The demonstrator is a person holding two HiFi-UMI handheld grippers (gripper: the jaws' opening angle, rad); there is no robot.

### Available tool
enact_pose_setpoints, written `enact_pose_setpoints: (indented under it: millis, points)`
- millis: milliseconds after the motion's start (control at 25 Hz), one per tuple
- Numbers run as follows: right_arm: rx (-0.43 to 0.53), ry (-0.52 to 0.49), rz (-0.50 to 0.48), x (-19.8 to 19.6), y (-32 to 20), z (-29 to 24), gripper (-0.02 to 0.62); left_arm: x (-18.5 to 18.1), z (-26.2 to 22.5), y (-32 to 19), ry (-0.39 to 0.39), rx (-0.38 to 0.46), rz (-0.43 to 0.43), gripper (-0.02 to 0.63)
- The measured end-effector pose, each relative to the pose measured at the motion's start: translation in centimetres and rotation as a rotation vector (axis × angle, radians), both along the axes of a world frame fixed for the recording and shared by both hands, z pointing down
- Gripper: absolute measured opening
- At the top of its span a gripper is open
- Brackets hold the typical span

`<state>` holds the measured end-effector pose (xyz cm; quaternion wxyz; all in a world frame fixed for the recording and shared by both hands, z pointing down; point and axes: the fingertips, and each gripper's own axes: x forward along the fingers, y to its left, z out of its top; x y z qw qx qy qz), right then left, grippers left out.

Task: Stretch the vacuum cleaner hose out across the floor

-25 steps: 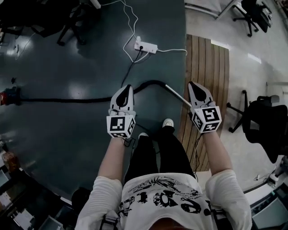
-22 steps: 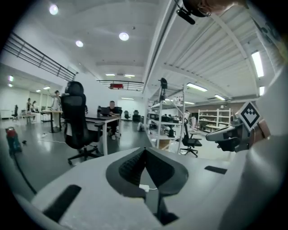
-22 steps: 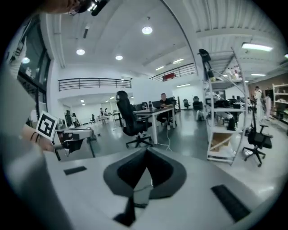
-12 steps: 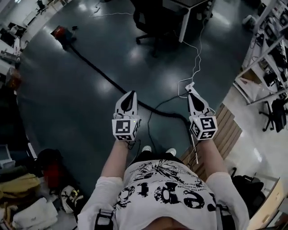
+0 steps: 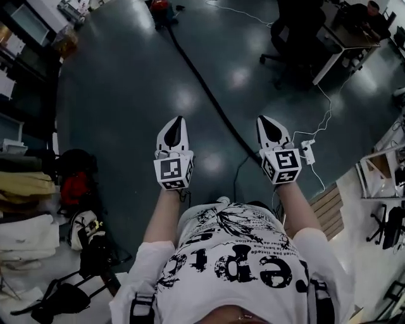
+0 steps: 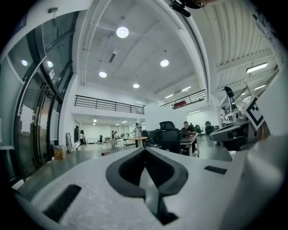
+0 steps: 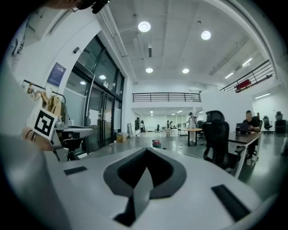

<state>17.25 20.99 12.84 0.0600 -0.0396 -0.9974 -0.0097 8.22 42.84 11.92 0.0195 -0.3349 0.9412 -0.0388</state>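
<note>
Left gripper (image 5: 176, 120), right gripper (image 5: 264, 120) both pinched closed, empty. Hose (image 5: 203, 88) on floor (image 5: 120, 114) below, running diagonally away between them, nearer right.

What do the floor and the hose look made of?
Floor: dark, smooth and glossy, perhaps coated concrete; bright reflections show on it.
Hose: black and matte, probably flexible plastic or rubber; it lies in a gentle bend.

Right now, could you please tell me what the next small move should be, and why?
Probably just lower both grippers to rest. The hose lies almost straight across the floor, from the red vacuum cleaner toward the person's feet. The left gripper and right gripper are shut and empty, so nothing seems left to pull.
</note>
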Motion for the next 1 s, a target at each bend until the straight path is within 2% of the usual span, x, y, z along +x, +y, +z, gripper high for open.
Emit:
enact_pose_setpoints:
  millis: [120,320,680,1000]
  points:
    - [-0.002,-0.003,-0.066,-2.2,4.5,0.1,0.003,-0.7,0.3,4.0,0.005,0.007,-0.050,0.003]
    - [0.007,0.017,-0.124,-4.3,9.3,0.7,0.003,-1.6,0.1,7.4,-0.017,0.009,-0.073,0.003]
    - [0.045,0.019,-0.149,-4.9,12.1,0.4,0.003,-1.5,0.2,9.1,-0.006,0.042,-0.045,0.003]
    - [0.036,0.016,-0.147,-4.3,13.5,0.9,0.003,-1.2,0.2,9.7,-0.001,0.049,-0.033,0.003]
